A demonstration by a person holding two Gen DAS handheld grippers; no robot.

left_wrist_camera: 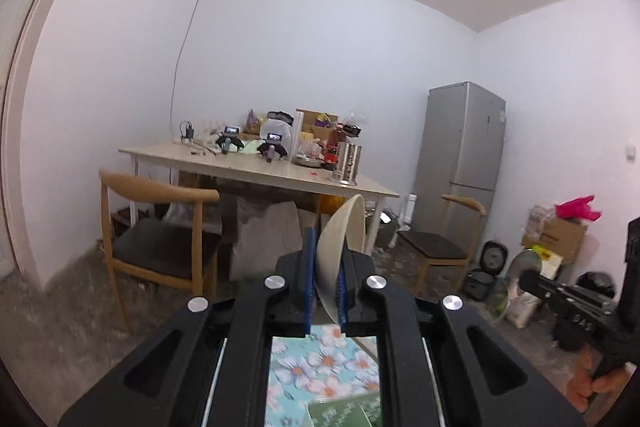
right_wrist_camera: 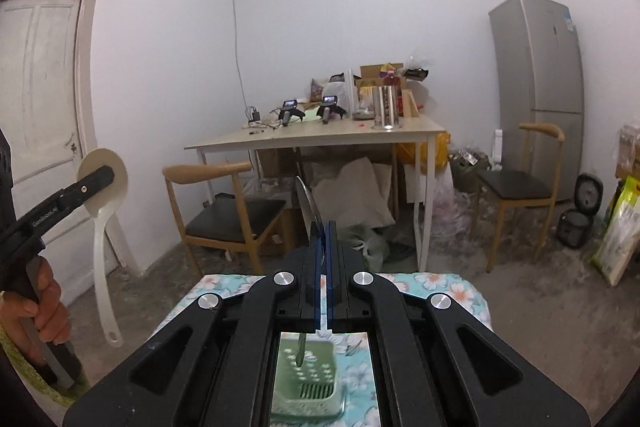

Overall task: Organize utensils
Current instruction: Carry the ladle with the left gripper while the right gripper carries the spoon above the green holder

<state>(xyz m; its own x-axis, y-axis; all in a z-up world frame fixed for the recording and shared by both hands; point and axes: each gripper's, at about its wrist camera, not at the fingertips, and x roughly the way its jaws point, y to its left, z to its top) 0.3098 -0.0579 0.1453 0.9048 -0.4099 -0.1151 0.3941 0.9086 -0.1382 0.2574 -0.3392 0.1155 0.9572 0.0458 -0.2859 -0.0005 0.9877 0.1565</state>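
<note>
From the left wrist, the left tool (left_wrist_camera: 323, 279) sits low in the centre of the frame, its blue pads clamped on the rim of a cream plastic ladle (left_wrist_camera: 340, 247) whose bowl stands edge-on above them. It looks light and rigid, but the smooth, curved bowl makes a slippery purchase, so I would rather take it by the handle. At the lower right edge the right tool (left_wrist_camera: 530, 281) pinches a metal ladle (left_wrist_camera: 524, 265).

From the right wrist, the right tool (right_wrist_camera: 323, 259) is pressed together on the thin edge of that metal ladle (right_wrist_camera: 306, 205), stiff and probably heavier. Below centre, a green slotted utensil basket (right_wrist_camera: 316, 383) rests on the floral cloth (right_wrist_camera: 448, 287). At the left, the left tool (right_wrist_camera: 105, 174) holds the cream ladle (right_wrist_camera: 105, 223), its handle hanging down.
</note>
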